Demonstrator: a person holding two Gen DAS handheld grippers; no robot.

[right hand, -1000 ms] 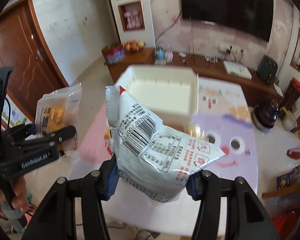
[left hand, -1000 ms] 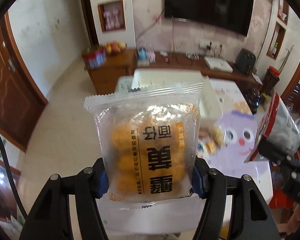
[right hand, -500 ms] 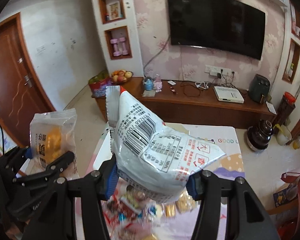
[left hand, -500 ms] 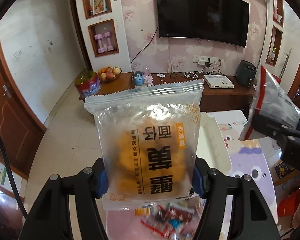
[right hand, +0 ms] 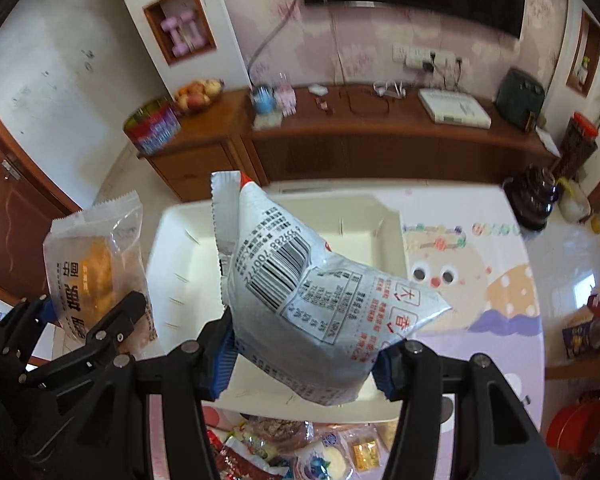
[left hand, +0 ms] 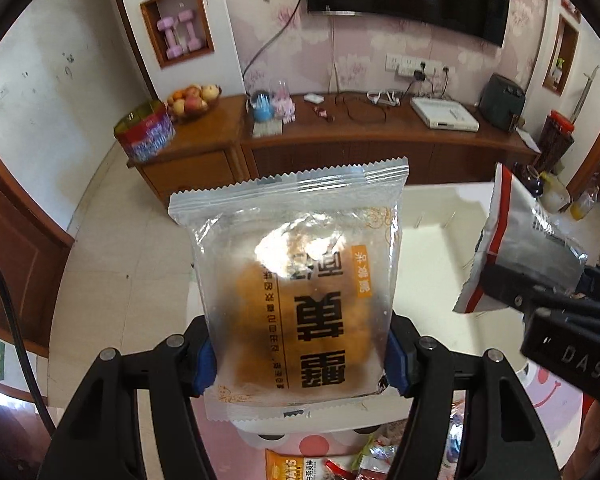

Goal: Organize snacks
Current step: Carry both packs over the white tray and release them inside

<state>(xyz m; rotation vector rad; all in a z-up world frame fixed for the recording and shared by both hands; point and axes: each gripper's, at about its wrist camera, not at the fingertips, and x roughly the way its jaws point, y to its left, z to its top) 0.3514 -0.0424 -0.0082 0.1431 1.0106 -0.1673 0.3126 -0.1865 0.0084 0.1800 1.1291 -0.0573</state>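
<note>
Left gripper [left hand: 300, 360], jaws easing apart, grips a clear bag of golden pastries [left hand: 296, 280] above the white bin's [right hand: 380, 216] left edge, while the right gripper [right hand: 304, 360] clamps a silver snack pouch [right hand: 312, 300] over that bin.

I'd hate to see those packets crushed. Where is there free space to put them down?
The white bin looks bare inside, so it offers the most room. The cartoon tablecloth to its right, toward the table's far edge, is also bare. The near strip in front of the bin is crowded with the pile of small snacks. The left gripper's jaws are opening, with the clear pastry bag between them.
</note>
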